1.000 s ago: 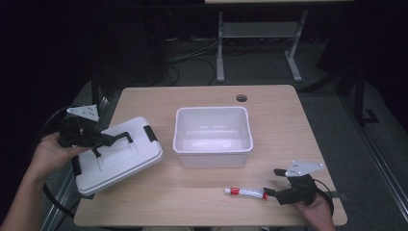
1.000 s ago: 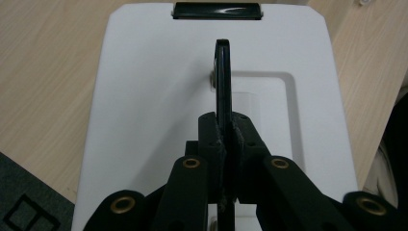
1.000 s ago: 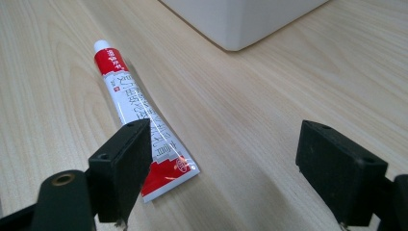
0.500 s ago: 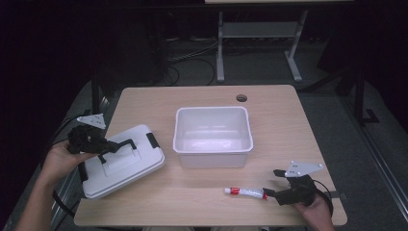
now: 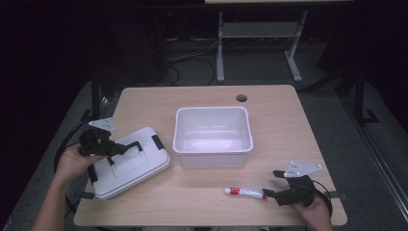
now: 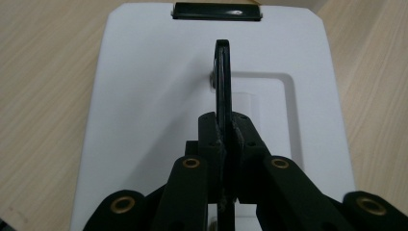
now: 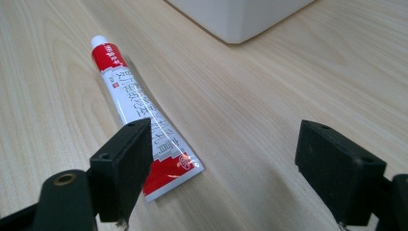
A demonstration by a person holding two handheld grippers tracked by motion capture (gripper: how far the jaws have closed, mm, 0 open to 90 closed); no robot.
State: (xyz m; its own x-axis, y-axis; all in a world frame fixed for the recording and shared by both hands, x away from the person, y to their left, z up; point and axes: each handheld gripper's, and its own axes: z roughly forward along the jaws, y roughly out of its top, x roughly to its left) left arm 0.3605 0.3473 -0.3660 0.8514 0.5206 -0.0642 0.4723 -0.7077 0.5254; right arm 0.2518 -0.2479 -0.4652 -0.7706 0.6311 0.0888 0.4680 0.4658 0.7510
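Lowered since the earlier frames, the white rectangular plastic lid (image 5: pixel 129 162) with black latches now lies flat on the light wooden table (image 5: pixel 202 211) at the lower left of the high view, where a second ago it was tilted up off the wood. Clenched on the lid's thin black carrying handle (image 6: pixel 222 82), the left gripper (image 5: pixel 113 148) has sunk with it; in the left gripper view the handle stands edge-on, pinched between the two black jaws. Just right of the lid, at the centre of the high view, sits the open white plastic bin (image 5: pixel 212 136), apart from it. At the lower right, the right gripper (image 5: pixel 271 191) has kept its place, jaws spread wide, with one jaw over the flat crimped end of the red-and-white tube (image 7: pixel 139 115) lying on the table.
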